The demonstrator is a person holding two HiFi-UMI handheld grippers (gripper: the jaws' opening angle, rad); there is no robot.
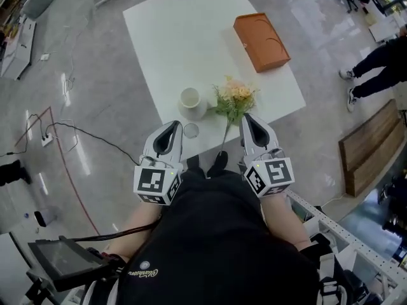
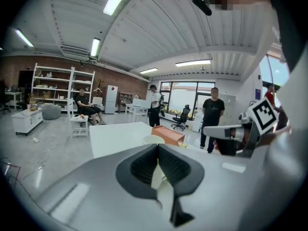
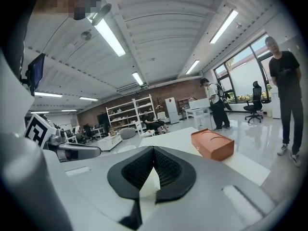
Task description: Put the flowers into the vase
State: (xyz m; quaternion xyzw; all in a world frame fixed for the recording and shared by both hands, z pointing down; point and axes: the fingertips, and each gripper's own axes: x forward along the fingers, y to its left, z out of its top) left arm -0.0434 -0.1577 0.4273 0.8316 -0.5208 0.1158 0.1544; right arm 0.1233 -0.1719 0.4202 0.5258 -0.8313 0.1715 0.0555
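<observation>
Flowers (image 1: 234,99) lying beside vase (image 1: 191,100), orange box (image 1: 261,41) apart

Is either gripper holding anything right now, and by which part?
Nothing is held. The left gripper and right gripper are both shut and empty; the flowers lie on the table beside the vase.

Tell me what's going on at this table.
A person at the white table holds a gripper in each hand. The left gripper and right gripper are both shut and empty, held at the table's near edge. The flowers lie on the table beside the white vase, not yet picked up, their stem next to the right gripper. An orange box sits farther back.
</observation>
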